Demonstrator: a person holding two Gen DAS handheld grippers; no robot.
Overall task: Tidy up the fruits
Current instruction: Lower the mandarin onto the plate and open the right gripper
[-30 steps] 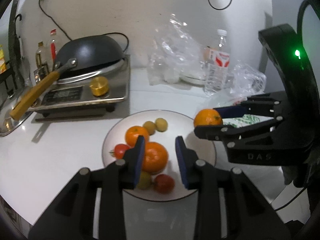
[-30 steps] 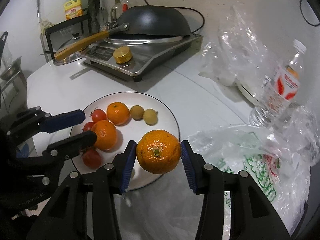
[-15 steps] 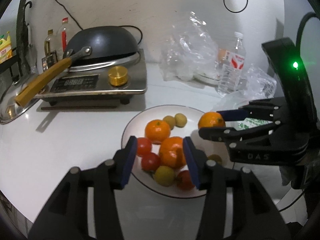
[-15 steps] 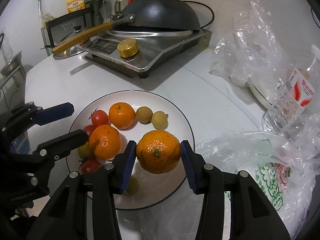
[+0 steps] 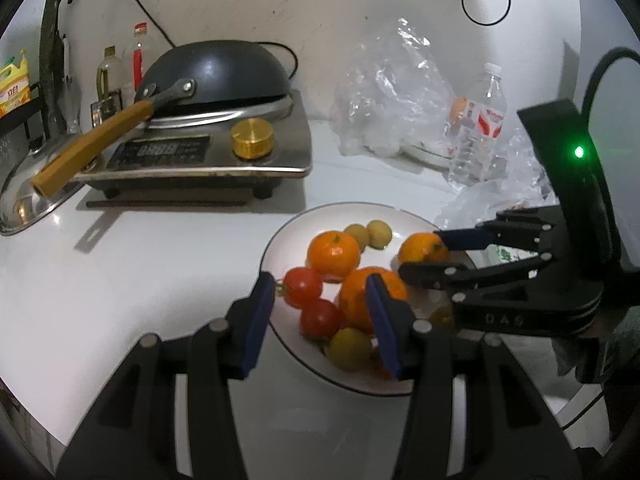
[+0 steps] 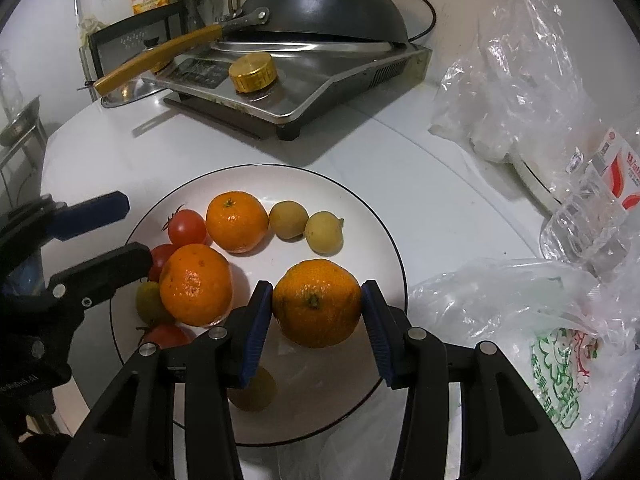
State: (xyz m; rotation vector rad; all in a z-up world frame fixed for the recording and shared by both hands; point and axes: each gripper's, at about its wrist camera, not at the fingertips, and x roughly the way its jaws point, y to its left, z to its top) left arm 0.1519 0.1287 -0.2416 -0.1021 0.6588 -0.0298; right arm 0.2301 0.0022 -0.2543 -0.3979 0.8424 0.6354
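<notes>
The right claw grips an orange above the white plate, near its right rim. The left claw hangs wide and empty over the plate's left side, apparently just above two tomatoes.

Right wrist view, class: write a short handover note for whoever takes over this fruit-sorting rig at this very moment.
Right gripper: shut on a large orange mandarin, held over the near right part of the round white plate with a dark rim.
Left gripper: open and empty, over the plate's left edge.
On the plate: two more orange mandarins, red tomatoes, two small yellow-brown round fruits and some greenish ones.
Done: most fruit is plated.
Left: probably set the held mandarin in the bare patch below it and open. Whether the printed plastic bag holds more fruit cannot be seen.
</notes>
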